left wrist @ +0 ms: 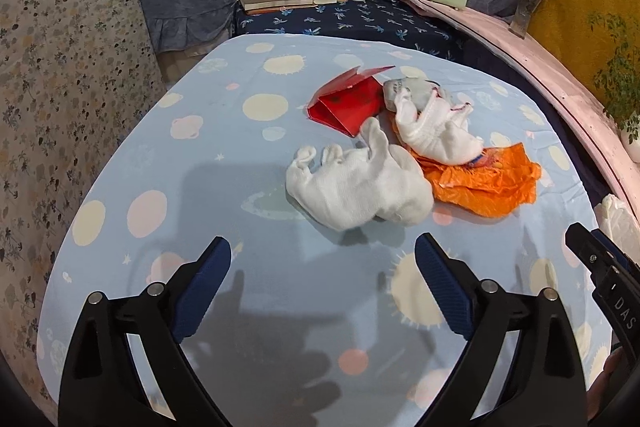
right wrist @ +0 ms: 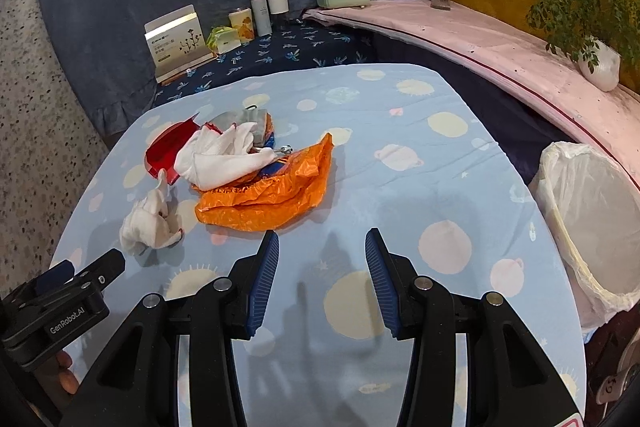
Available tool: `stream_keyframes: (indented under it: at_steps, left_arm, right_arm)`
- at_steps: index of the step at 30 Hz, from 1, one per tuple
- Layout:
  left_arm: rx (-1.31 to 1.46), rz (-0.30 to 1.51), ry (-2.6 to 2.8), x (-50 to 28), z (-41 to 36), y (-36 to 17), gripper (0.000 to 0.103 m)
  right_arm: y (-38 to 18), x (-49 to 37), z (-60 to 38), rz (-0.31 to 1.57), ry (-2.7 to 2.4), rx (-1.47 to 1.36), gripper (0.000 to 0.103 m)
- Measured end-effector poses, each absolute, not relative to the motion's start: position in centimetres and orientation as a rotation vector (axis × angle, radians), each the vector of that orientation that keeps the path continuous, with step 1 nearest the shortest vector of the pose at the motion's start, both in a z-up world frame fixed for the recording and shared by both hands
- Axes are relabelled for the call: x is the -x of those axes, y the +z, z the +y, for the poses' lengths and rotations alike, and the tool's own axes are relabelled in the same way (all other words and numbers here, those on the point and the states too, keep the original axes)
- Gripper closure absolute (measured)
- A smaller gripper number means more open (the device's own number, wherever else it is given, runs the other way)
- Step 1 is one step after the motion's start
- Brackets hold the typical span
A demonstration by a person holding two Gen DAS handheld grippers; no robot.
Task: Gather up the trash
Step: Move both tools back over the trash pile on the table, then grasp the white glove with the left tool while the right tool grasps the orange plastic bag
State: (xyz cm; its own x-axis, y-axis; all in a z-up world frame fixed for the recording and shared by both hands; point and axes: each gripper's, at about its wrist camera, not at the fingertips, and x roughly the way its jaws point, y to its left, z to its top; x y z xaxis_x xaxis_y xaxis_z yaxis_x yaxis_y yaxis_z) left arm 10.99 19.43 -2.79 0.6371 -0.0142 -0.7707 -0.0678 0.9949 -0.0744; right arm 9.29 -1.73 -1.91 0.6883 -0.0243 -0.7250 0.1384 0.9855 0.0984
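Left gripper [left wrist: 322, 259], jaws standing wide and empty, is hovering just short of the nearest white crumpled cloth [left wrist: 356, 187] on the bench [left wrist: 160, 155]; it should probably straddle the bulkiest fold. Right gripper [right wrist: 322, 247], jaws half-open, is pointing at the orange bag [right wrist: 268, 191].

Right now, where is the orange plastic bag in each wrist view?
Left wrist: orange plastic bag right of centre, behind the nearer white cloth.
Right wrist: orange plastic bag left of centre, just beyond the fingertips.
Shared landmark: red folded card at the pile's far-left edge.
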Motion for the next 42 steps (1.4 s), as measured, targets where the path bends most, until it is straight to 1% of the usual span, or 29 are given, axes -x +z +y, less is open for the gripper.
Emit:
stream_keyframes:
  at_steps: [8, 10, 17, 19, 20, 21, 22, 23, 24, 25, 26, 28, 31, 34, 42]
  left_arm:
    - [0.103, 0.885, 0.026, -14.2, 19.6, -3.1, 0.014]
    - [0.1, 0.888, 0.014, -14.9, 19.4, -3.4, 0.014]
    - [0.119, 0.917, -0.022, -16.7, 19.3, -4.8, 0.015]
    - [0.127, 0.934, -0.053, -16.9, 19.3, -5.3, 0.03]
    - [0.13, 0.944, -0.064, -17.0, 19.3, -5.5, 0.033]
    - [0.137, 0.954, -0.075, -17.1, 19.4, -5.8, 0.041]
    - [0.145, 0.961, -0.082, -17.0, 19.5, -6.0, 0.049]
    - [0.154, 0.967, -0.088, -17.0, 19.6, -6.2, 0.052]
    - [0.17, 0.971, -0.096, -16.9, 19.7, -6.4, 0.061]
    - [0.185, 0.975, -0.105, -16.9, 19.9, -6.5, 0.069]
    - [0.197, 0.978, -0.115, -16.8, 19.9, -6.6, 0.071]
    - [0.21, 0.975, -0.128, -16.6, 19.9, -6.5, 0.081]
    - [0.214, 0.968, -0.135, -16.3, 19.7, -6.3, 0.088]
    - [0.23, 0.959, -0.149, -15.6, 19.6, -5.8, 0.09]
    - [0.222, 0.928, -0.172, -13.4, 18.3, -3.9, 0.09]
  right_arm:
    - [-2.7, -13.2, -1.5, 0.822, -0.084, -0.18, 0.058]
    - [-3.1, -14.3, -1.9, 0.831, -0.086, -0.202, 0.053]
    - [-4.8, -17.4, -2.6, 0.867, -0.096, -0.262, 0.052]
    - [-5.4, -17.8, -2.7, 0.881, -0.092, -0.271, 0.052]
    - [-5.8, -18.0, -2.6, 0.891, -0.088, -0.274, 0.054]
    - [-6.0, -18.1, -2.6, 0.895, -0.084, -0.277, 0.06]
    - [-6.2, -18.1, -2.5, 0.899, -0.079, -0.278, 0.068]
    - [-6.5, -18.2, -2.5, 0.904, -0.073, -0.277, 0.073]
    - [-6.6, -18.1, -2.4, 0.908, -0.066, -0.279, 0.082]
    - [-6.7, -18.0, -2.4, 0.908, -0.061, -0.28, 0.086]
    - [-6.7, -17.9, -2.4, 0.905, -0.059, -0.282, 0.088]
    - [-6.5, -17.4, -2.5, 0.895, -0.053, -0.286, 0.092]
    - [-5.9, -16.6, -2.6, 0.873, -0.049, -0.278, 0.093]
    - [-4.8, -15.4, -2.9, 0.845, -0.05, -0.274, 0.094]
    - [-1.3, -12.0, -4.2, 0.761, -0.059, -0.276, 0.094]
